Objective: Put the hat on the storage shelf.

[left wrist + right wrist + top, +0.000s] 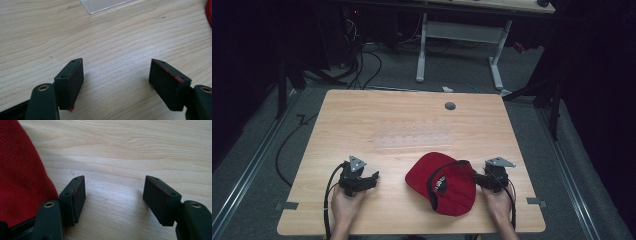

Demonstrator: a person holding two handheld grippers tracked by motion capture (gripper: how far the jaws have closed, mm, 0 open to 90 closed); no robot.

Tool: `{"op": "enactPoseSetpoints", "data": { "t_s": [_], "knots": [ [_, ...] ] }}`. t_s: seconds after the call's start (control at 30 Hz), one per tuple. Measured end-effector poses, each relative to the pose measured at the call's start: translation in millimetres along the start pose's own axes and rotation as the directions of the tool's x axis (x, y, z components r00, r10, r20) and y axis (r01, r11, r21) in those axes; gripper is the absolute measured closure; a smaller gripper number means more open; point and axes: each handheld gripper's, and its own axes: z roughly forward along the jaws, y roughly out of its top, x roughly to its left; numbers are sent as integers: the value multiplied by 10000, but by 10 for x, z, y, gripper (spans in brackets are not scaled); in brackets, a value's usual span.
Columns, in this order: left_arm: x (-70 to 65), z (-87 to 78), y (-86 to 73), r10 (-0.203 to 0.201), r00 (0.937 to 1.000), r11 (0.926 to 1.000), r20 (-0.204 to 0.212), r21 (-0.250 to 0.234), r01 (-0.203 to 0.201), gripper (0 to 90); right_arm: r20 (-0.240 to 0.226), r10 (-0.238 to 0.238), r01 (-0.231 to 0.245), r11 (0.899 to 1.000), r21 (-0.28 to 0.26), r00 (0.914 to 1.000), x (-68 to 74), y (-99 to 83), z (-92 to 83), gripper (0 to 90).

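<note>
A red cap [443, 182] lies on the wooden table [412, 120], near its front edge and right of centre, with its dark inner band showing. My right gripper [482, 178] rests on the table just right of the cap, touching or nearly touching its edge. In the right gripper view its jaws [113, 195] stand open over bare wood, and the red cap fabric [20, 175] lies beside the left jaw. My left gripper [373, 177] rests on the table well to the left of the cap. It [116, 77] is open, with nothing between its jaws.
A clear plastic piece [102, 5] lies flat on the table beyond the left gripper; it is faintly seen at mid-table [414, 135]. A grey grommet [450, 106] sits near the far edge. Behind the table stand a white desk frame [457, 45] and cables on the floor.
</note>
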Motion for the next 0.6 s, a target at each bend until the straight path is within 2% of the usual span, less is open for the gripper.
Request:
{"op": "enactPoseSetpoints", "data": {
  "t_s": [0.13, 0.27, 0.5, 0.6],
  "knots": [
    [0, 0, 0, 2, 10000, 10000, 5, 6, -2, 281, 85, -128, 129, 9998, -147, 9999, 2, -3, -16, 398],
    [0, 0, 0, 2, 10000, 10000, 4, 7, -2, 281, -65, -73, 70, 9994, -351, 10000, -9, 4, -94, 411],
    [-1, 0, 0, 0, 10000, 10000, 4, 4, 0, 281, -669, 190, -259, 9943, -1038, 9976, -61, 37, -328, 410],
    [0, 0, 0, 5, 10000, 10000, 5, 6, -5, 281, -1006, 136, -280, 9893, -1432, 9948, -50, 46, -441, 400]
  ]
}}
